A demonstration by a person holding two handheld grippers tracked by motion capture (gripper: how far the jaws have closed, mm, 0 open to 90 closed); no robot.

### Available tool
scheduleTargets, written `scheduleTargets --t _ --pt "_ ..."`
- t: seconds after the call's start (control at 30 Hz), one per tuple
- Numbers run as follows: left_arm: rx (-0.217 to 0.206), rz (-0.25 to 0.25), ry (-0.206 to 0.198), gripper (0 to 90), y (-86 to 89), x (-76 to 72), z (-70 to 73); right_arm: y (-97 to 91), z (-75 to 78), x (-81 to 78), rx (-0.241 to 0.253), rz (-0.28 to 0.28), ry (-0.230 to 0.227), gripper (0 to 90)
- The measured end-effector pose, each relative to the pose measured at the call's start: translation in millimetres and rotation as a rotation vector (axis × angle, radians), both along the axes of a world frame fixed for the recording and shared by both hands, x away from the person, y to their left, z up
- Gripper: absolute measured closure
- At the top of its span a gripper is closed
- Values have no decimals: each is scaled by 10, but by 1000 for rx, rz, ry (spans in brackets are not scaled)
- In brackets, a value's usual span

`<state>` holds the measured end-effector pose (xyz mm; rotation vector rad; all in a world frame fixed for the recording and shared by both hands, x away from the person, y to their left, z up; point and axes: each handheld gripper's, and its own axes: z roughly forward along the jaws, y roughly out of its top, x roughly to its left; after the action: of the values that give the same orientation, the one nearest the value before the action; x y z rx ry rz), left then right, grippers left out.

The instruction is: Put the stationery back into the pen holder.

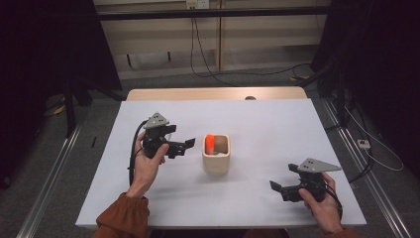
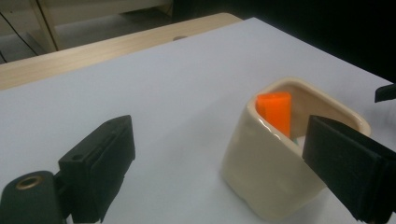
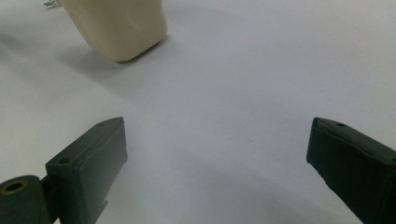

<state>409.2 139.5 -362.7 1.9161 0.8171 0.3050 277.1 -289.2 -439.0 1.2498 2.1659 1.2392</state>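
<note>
Reaching for the cream cup at mid-tabletop, the left gripper stands wide open and empty just left of it; straddle the rim squarely, clear of the orange block inside. The right gripper idles open, near right.

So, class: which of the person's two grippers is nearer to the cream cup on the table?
The left. The left gripper sits just beside the cream cup, jaws open towards it. The right gripper rests further off, near the table's front edge, jaws also open.
</note>
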Motion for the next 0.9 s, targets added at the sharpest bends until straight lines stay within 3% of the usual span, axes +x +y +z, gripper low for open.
scheduleTargets --t 0.47,0.6,0.73,0.9 --pt "28 81 45 102 229 175 -118 9 -7 5 1 2 2 53" --pt "60 92 61 104 279 234 -185 4 -9 8 1 1 1 53" --pt "63 103 72 115 338 283 -223 5 -8 7 -1 3 0 53" --pt "111 145 86 118 401 344 -273 6 -8 8 0 3 1 53"
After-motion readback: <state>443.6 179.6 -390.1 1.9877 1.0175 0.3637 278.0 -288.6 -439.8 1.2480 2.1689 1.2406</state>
